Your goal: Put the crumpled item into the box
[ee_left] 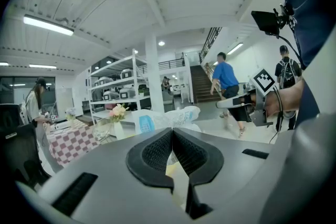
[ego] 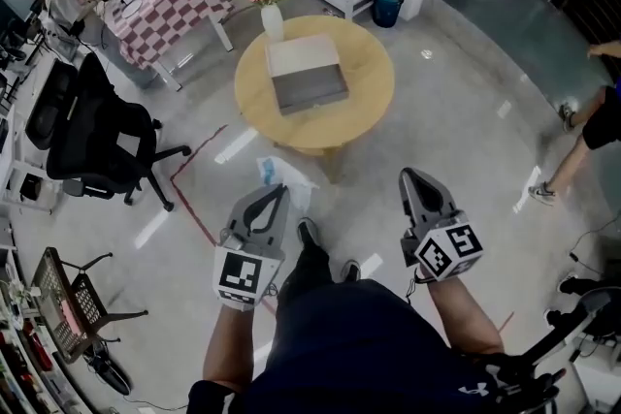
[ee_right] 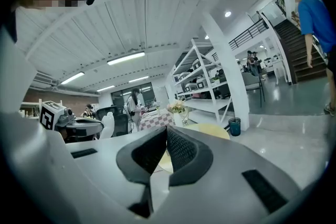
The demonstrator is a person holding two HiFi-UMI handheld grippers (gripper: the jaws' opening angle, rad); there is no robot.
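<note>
A crumpled white item with blue print (ego: 277, 173) hangs at the tip of my left gripper (ego: 282, 190), which is shut on it above the floor, short of the round wooden table (ego: 371, 102). In the left gripper view the crumpled item (ee_left: 169, 117) bulges just beyond the closed left gripper (ee_left: 172, 131). A grey box (ego: 307, 73) lies on the table beside a white vase of flowers (ego: 273, 17). My right gripper (ego: 415, 177) is level with the left one, shut and holding nothing; the right gripper (ee_right: 165, 131) points toward the table (ee_right: 211, 131).
A black office chair (ego: 89, 139) stands at the left, a checkered table (ego: 160, 0) behind it. A blue bin (ego: 387, 5) sits by a white pillar beyond the round table. A person (ego: 585, 139) walks at the right edge. Red tape (ego: 190, 204) marks the floor.
</note>
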